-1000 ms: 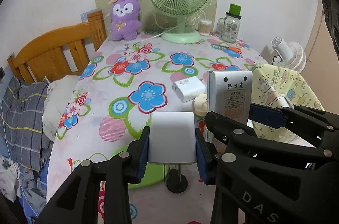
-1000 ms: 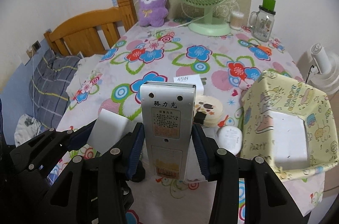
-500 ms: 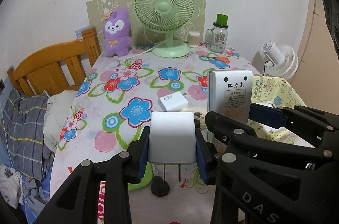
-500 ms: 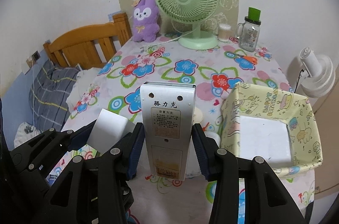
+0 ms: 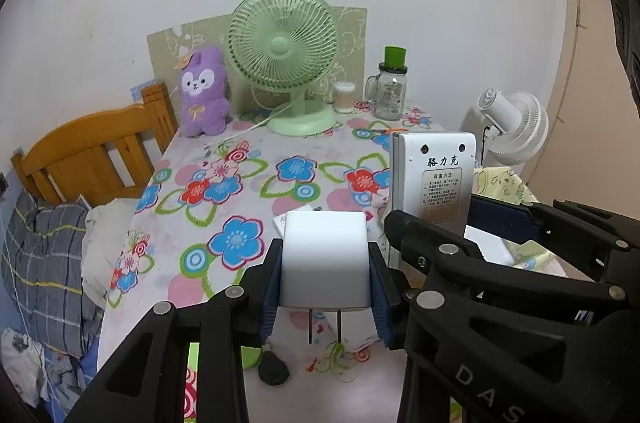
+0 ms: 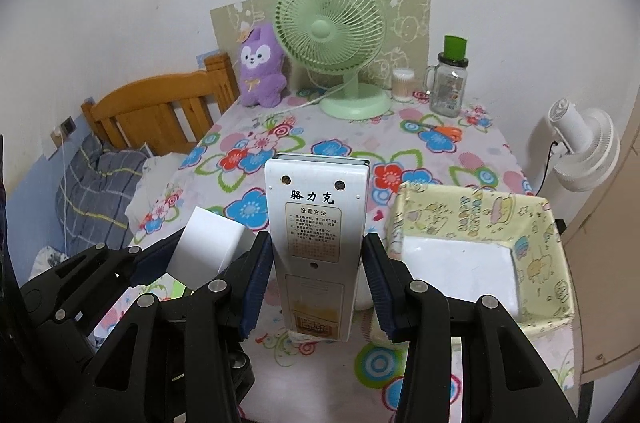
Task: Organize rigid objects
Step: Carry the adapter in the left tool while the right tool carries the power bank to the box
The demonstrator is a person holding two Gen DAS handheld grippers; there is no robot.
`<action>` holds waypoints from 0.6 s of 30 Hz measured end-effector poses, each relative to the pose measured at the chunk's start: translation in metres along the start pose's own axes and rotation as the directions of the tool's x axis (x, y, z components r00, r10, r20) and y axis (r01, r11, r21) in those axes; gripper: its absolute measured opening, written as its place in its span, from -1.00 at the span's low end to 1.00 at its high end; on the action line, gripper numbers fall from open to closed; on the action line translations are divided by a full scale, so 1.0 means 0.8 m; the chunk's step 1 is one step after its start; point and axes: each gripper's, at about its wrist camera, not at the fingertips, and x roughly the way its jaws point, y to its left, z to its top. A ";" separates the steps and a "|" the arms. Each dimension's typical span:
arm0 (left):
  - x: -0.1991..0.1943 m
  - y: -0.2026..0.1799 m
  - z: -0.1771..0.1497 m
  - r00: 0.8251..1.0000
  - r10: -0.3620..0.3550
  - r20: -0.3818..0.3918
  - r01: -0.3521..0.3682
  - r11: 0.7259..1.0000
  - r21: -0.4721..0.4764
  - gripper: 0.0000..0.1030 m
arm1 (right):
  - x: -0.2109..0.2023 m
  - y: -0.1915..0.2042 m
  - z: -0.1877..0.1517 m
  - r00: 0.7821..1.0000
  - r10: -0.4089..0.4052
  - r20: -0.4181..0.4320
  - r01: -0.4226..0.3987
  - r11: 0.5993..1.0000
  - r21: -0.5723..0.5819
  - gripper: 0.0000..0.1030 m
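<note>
Both grippers rose off tabletop point(image 6: 472, 159) since earlier frames; more floral cloth visible beneath. Left gripper point(image 5: 325, 285) clamped on white charger point(image 5: 324, 259), prongs hanging toward 6 o'clock. Right gripper point(image 6: 316, 287) clamped on silver remote point(image 6: 316, 235), upright, back label facing camera. Yellow box point(image 6: 536, 263) at 3 o'clock of remote, open. Both grippers pitched downward, side by side. Likely carrying both items to box.

Two fans point(image 6: 330, 35) point(image 6: 580, 151), two chargers point(image 5: 324, 259) point(image 5: 294, 219), one remote point(image 6: 316, 239), one box point(image 6: 476, 215), one jar point(image 6: 447, 83), one plush point(image 6: 262, 71).
</note>
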 end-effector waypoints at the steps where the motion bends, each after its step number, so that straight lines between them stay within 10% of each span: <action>1: -0.001 -0.004 0.004 1.000 -0.001 0.004 0.001 1.000 0.005 -0.23 | -0.002 -0.003 0.002 1.000 -0.001 0.004 0.001 1.000 0.002 -0.06; 18: 0.015 -0.067 0.037 0.998 -0.056 0.007 0.056 0.997 0.060 -0.23 | -0.015 -0.075 0.020 0.998 -0.056 0.021 0.055 0.997 0.053 -0.06</action>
